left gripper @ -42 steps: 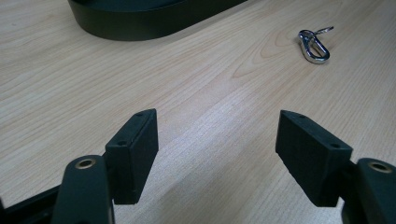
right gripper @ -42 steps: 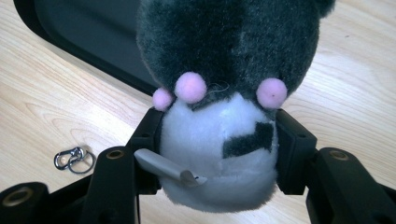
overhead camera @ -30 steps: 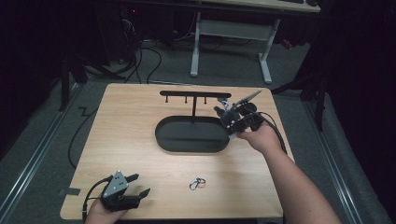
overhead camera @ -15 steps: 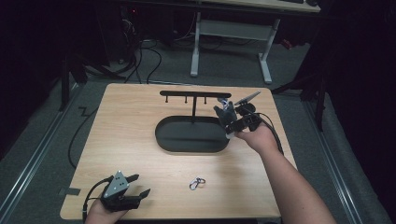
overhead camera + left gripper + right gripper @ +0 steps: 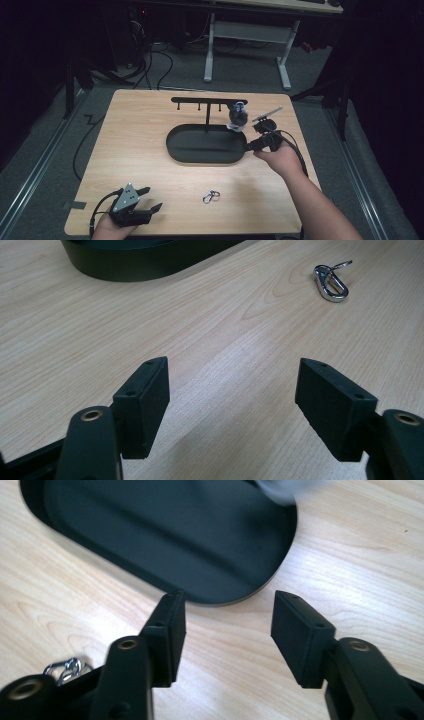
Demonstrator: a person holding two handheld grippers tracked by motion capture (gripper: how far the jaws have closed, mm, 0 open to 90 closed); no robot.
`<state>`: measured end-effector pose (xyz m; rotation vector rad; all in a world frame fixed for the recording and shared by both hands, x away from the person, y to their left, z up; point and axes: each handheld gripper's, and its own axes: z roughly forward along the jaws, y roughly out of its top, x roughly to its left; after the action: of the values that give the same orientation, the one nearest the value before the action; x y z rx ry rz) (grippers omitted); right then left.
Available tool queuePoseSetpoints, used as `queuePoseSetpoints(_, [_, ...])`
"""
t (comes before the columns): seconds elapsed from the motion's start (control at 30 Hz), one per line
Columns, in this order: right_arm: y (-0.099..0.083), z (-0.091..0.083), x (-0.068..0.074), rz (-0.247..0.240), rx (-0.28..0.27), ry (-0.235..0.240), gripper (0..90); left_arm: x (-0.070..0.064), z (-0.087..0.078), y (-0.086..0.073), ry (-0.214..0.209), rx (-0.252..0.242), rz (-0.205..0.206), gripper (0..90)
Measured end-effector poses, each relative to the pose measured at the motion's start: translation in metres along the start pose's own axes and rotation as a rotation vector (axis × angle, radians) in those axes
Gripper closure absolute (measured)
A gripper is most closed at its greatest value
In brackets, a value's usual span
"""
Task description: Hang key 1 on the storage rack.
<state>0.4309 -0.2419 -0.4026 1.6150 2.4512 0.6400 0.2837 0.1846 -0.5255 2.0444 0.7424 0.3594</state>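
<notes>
two claws stand open and empty over a wooden worktop (image 5: 150, 150). the right claw (image 5: 250, 146) hovers at the right end of a black oval tray (image 5: 200, 150), where a small dark object (image 5: 238, 116) hangs from the rack (image 5: 207, 101) standing in it. the left claw (image 5: 150, 200) rests at the near left corner. a silver carabiner (image 5: 211, 196) lies between them, apart from both. the hanging object may swing or drop if the right claw clips the rack.
</notes>
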Motion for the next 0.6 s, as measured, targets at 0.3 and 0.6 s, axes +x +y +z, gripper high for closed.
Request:
queuePoseSetpoints(0.3, [-0.051,-0.003,0.012,-0.070,-0.113,-0.008,71.3,-0.004,0.000,0.003,-0.016,0.018,-0.049,36.9])
queuePoseSetpoints(0.6, [-0.117,0.013,0.012,-0.088,-0.233,-0.022,90.0,-0.012,0.004,0.008,-0.002,0.044,-0.075,56.6])
